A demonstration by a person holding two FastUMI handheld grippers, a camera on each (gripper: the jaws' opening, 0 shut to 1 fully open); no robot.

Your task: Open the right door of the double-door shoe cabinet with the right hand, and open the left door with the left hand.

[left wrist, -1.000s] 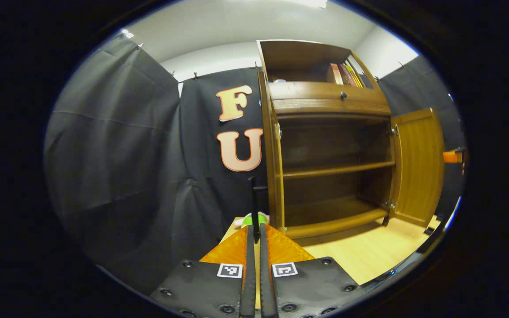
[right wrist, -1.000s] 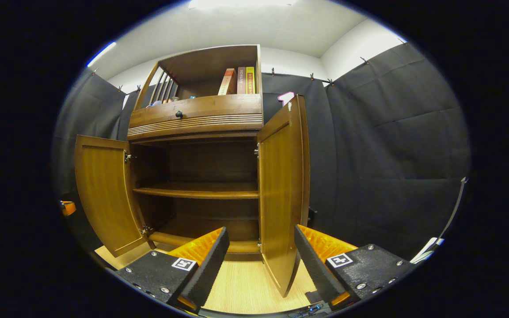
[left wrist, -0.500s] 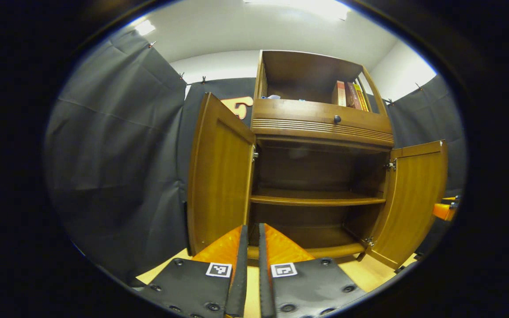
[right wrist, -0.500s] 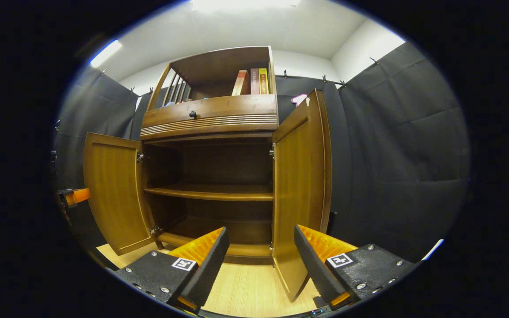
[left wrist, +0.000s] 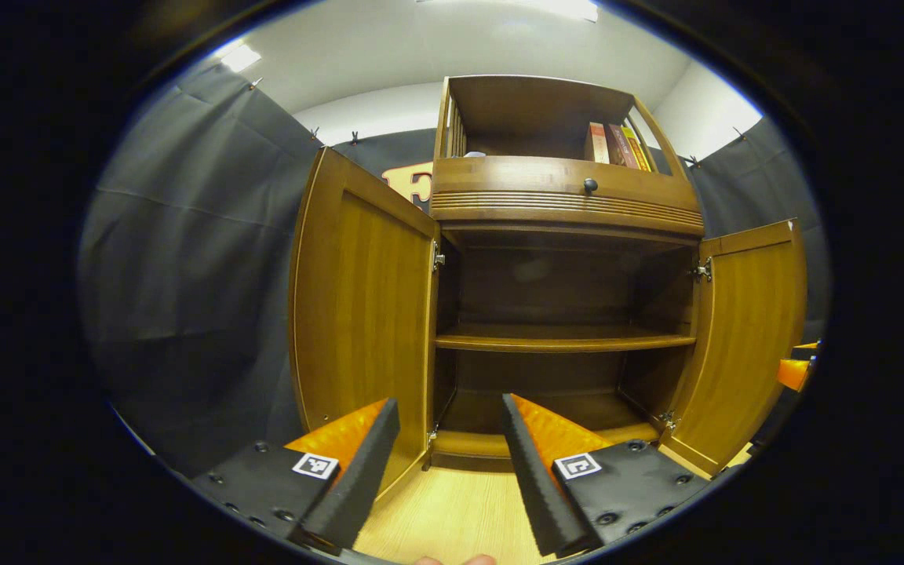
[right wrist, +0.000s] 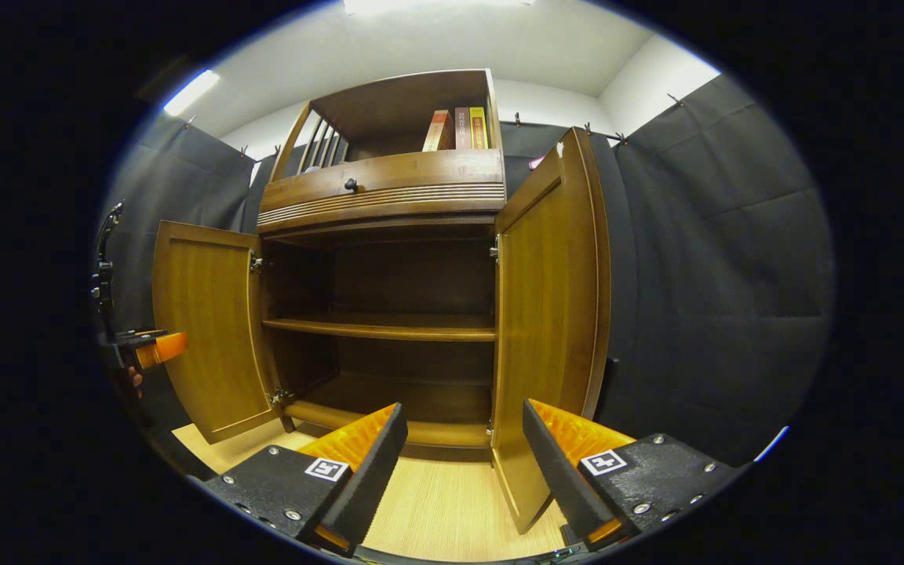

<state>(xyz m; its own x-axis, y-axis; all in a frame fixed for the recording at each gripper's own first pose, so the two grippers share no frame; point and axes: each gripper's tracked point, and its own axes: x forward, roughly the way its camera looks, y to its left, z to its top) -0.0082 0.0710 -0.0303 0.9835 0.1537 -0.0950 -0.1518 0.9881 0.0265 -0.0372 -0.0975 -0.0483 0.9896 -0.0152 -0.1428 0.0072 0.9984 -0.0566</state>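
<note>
The wooden shoe cabinet (left wrist: 562, 188) stands with both doors swung out, showing two bare shelves. In the left gripper view the left door (left wrist: 358, 314) hangs open just behind my left gripper (left wrist: 448, 402), which is open and holds nothing. The right door (left wrist: 742, 337) stands open at the far right, with the right gripper (left wrist: 793, 373) poking in past it. In the right gripper view the right door (right wrist: 546, 314) is edge-on in front of my open right gripper (right wrist: 464, 406). The left door (right wrist: 205, 329) is wide open, and the left gripper (right wrist: 158, 348) shows beside it.
A drawer with a dark knob (left wrist: 590, 185) sits above the doors. Several books (left wrist: 613, 145) lean in the open top compartment. Light wooden floor (right wrist: 436, 510) lies in front of the cabinet. Black cloth walls (left wrist: 185, 275) close in on both sides.
My left gripper has gone from shut to open and has swung from the side wall to face the cabinet. The right gripper view has shifted only slightly.
</note>
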